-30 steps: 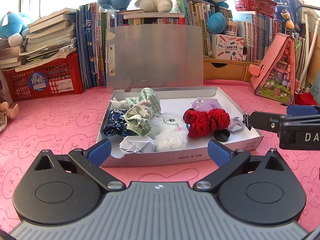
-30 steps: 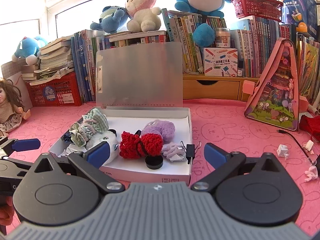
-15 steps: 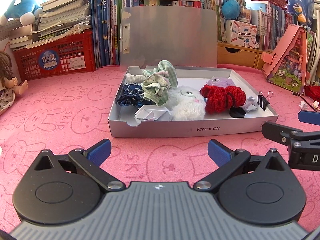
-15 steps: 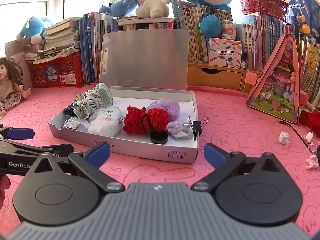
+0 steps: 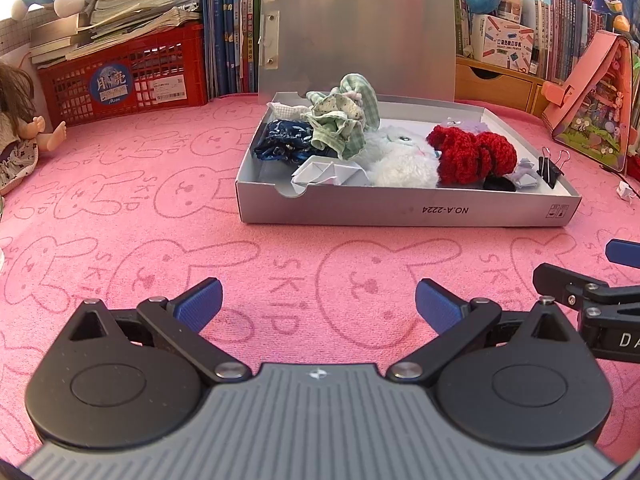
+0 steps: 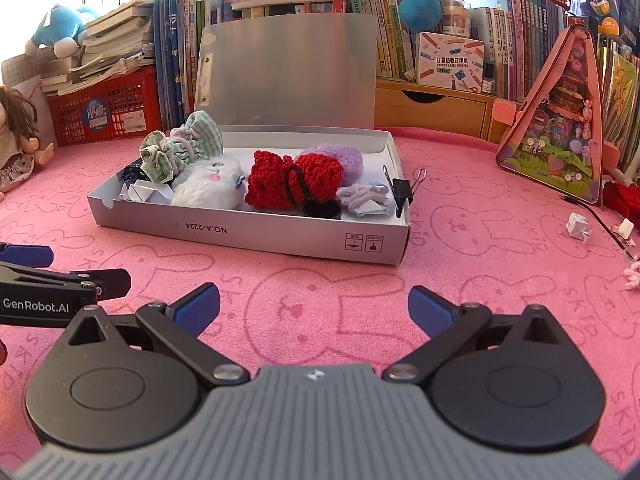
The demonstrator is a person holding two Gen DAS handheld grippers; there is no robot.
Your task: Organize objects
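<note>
Both grippers, left (image 5: pixel 318 306) & right (image 6: pixel 314 304), jaws apart w/ nothing held, face filled box (image 5: pixel 400 210) on pink worktop (image 5: pixel 160 240); binder clip (image 6: pixel 404 190) on box edge.

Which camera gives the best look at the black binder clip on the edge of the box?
The right wrist view: the black binder clip sits nearer the camera, and its body and wire handles stand clearly over the grey box's right wall. In the left wrist view the same clip is smaller and out near the distorted right edge.

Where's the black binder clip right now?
The black binder clip sits clipped on the right-hand wall of the open grey box, near its front corner, beside the small pale purple item; the left wrist view shows it too.
</note>
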